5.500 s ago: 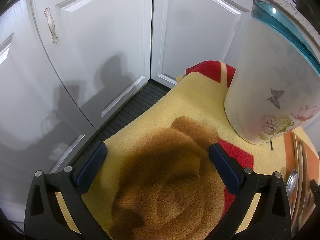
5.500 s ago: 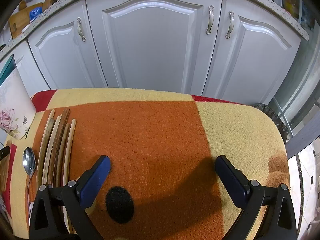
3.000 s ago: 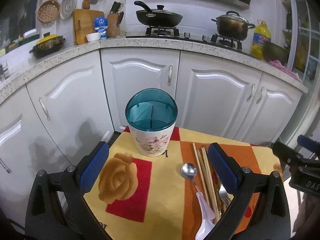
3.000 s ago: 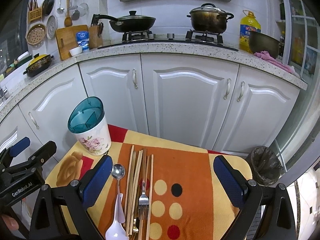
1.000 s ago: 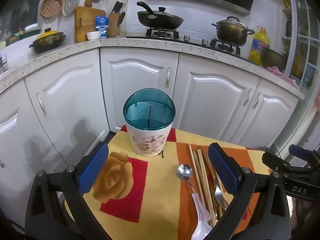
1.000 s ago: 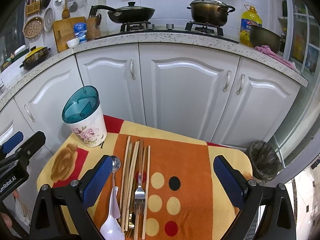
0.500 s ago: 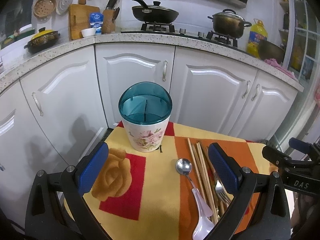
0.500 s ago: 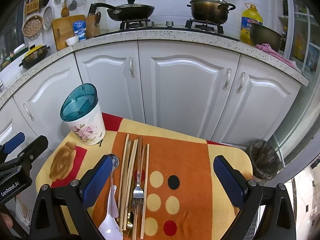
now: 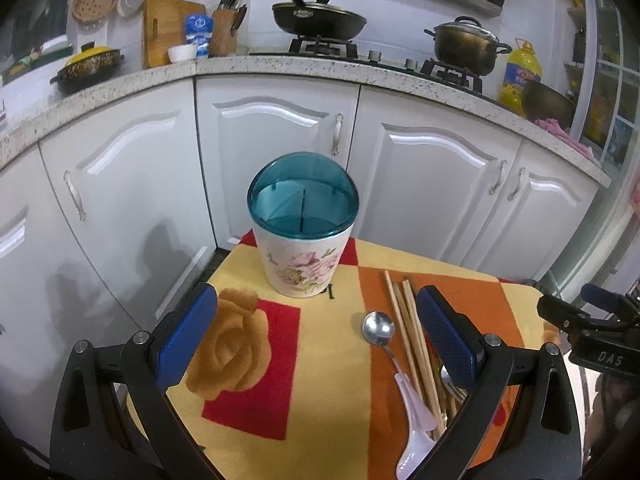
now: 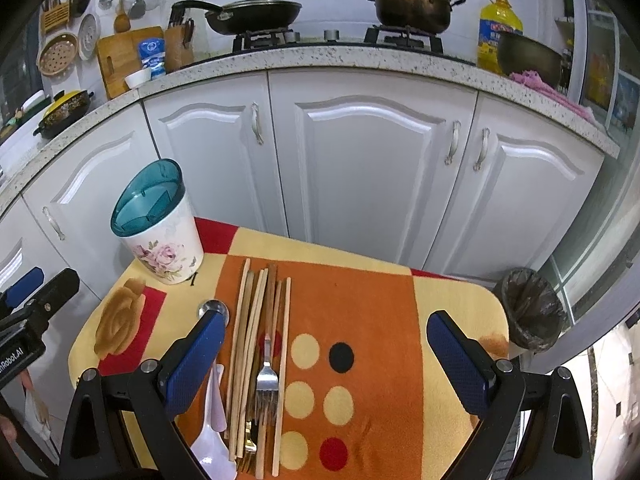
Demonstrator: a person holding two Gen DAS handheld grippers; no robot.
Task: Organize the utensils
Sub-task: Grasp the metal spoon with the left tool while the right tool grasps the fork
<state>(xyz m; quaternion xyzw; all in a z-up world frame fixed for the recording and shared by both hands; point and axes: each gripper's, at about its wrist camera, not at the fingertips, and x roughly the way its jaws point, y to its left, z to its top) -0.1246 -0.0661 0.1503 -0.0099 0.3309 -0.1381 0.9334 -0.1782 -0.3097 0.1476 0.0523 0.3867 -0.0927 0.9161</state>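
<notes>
No utensil is yet lifted; the approach step is judged to be in hand. The left gripper (image 9: 316, 336) and right gripper (image 10: 326, 358) are both held spread wide, nothing between the pads. The floral utensil holder (image 10: 160, 232) stands upright at 10 o'clock on the mat (image 10: 448, 304), its teal divided insert unfilled. The chopsticks (image 10: 256, 320), fork (image 10: 267, 376), steel spoon (image 9: 378, 328) and white plastic spoon (image 10: 212, 440) lie side by side at 6 o'clock of the holder. Next, one piece is probably to be pinched by its handle and stood in a compartment.
</notes>
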